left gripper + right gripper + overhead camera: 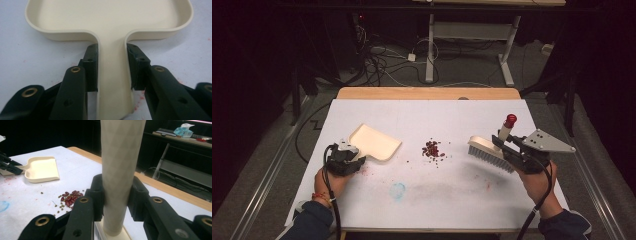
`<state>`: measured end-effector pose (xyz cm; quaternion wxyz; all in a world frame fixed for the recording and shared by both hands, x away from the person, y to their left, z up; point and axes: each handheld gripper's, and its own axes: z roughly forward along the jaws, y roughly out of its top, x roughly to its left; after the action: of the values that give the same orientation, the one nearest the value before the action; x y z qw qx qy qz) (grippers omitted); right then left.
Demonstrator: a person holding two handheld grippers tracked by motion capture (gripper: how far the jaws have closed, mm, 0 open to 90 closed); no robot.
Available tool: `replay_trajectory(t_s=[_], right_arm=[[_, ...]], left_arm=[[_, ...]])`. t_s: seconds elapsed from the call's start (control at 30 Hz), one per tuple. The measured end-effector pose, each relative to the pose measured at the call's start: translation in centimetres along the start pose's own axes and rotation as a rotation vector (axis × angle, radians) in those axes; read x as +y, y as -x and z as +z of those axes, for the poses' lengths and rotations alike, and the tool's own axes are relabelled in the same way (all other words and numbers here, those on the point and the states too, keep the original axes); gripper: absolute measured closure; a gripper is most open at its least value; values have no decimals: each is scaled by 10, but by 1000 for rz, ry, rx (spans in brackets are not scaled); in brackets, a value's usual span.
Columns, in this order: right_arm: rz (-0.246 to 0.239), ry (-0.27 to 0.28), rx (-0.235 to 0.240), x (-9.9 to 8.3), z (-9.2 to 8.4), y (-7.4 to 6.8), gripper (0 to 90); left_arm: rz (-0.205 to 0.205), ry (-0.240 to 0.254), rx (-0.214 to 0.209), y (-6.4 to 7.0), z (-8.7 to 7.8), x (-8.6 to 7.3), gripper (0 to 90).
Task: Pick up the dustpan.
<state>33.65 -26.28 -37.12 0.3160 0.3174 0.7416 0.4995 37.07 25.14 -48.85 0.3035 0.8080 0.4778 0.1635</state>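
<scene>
Table (pixel 422 200): white sheet over a wooden top, faint red and blue smudges on the near half.

Dustpan (pixel 374 141): cream, flat on the sheet at left of centre, open lip turned toward the middle. Its handle (pixel 111 82) runs back between the jaws of the left gripper (pixel 345 159), which press on both of its sides; the left gripper view shows each pad tight against the handle's edges. The pan's tray is bare inside.

Beans (pixel 432 149): small heap of dark red beans with smaller greenish grains scattered round it, on the sheet between dustpan and brush, apart from both.

Brush (pixel 489 152): cream block with grey bristles pointing down at the sheet, at right of centre. Its handle (pixel 120 170) rises at a tilt and ends in a red knob (pixel 510 120). The right gripper (pixel 517 150) pinches this handle low down, near the block, one jaw on each side.

Hands: the person's left hand (pixel 332 180) and right hand (pixel 539 182) grasp the grippers from the near edge; a cable trails from each.
</scene>
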Motion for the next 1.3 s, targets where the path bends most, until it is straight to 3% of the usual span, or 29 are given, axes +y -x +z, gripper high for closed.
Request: replay_trajectory(t_s=[0.3,0.7,0.83,1.17,1.3], right_arm=[[14,-13,-11,8,20,9,703],[33,-24,-39,18,62,19,704],[41,-42,-43,17,76,19,704],[68,-42,-62,16,87,18,705],[101,-29,-55,18,89,18,704]], left_arm=[[83,-11,-6,1,-21,-2,636],[152,-65,-43,2,-43,-10,636],[190,-70,-66,6,-50,-11,636],[291,-98,-101,22,-56,-5,636],[307,-104,-123,31,-55,-5,635]])
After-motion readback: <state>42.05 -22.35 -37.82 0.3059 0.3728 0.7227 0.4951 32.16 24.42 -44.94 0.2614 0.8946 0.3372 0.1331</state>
